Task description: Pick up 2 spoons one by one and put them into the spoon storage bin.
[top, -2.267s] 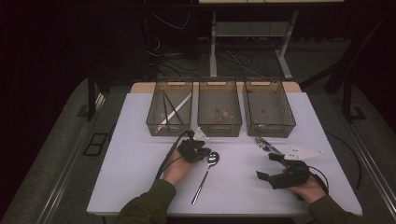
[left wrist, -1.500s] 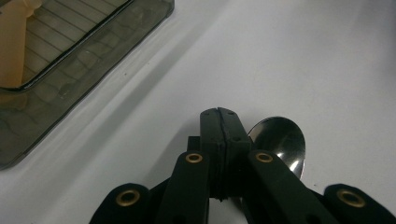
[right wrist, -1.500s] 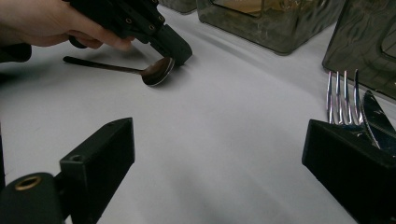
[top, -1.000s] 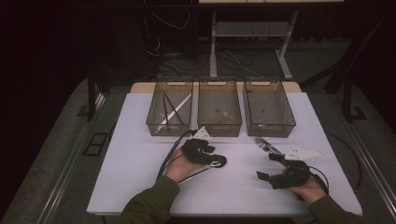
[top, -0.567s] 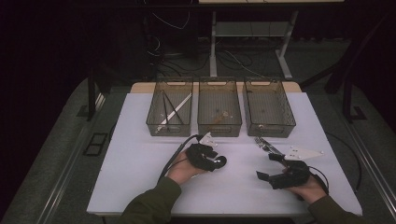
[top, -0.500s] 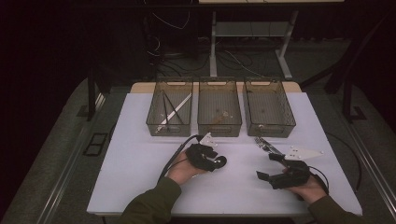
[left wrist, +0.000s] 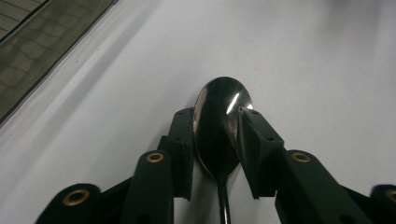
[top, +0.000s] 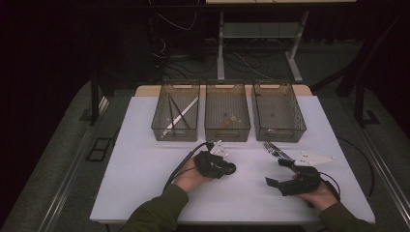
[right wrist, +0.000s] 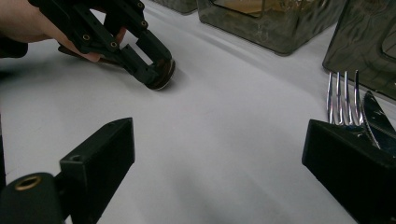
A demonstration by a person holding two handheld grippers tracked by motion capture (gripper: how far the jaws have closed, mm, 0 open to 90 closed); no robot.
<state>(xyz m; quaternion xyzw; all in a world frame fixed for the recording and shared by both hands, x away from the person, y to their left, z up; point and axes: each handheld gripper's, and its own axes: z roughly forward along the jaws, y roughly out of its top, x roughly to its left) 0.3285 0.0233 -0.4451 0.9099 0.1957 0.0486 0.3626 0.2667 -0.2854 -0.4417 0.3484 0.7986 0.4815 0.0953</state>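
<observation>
While its jaws have just been closing, left claw (left wrist: 216, 135) pinching spoon (left wrist: 219, 121) bowl; right claw (right wrist: 224, 172) spread

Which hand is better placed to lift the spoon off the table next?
Left. The left gripper has its jaws either side of the spoon bowl and has just been closing on it. The right gripper sits apart with jaws wide open beside the fork and knife.

Both grippers are matt black — the left gripper (left wrist: 217, 140) has blocky jaws on linked bars with brass-ringed pivots, a black cable (top: 176, 169) and a grey three-cornered plate (top: 218, 149). The right gripper (top: 280, 172) bears another. Sleeves (top: 154, 210) are olive green.
</observation>
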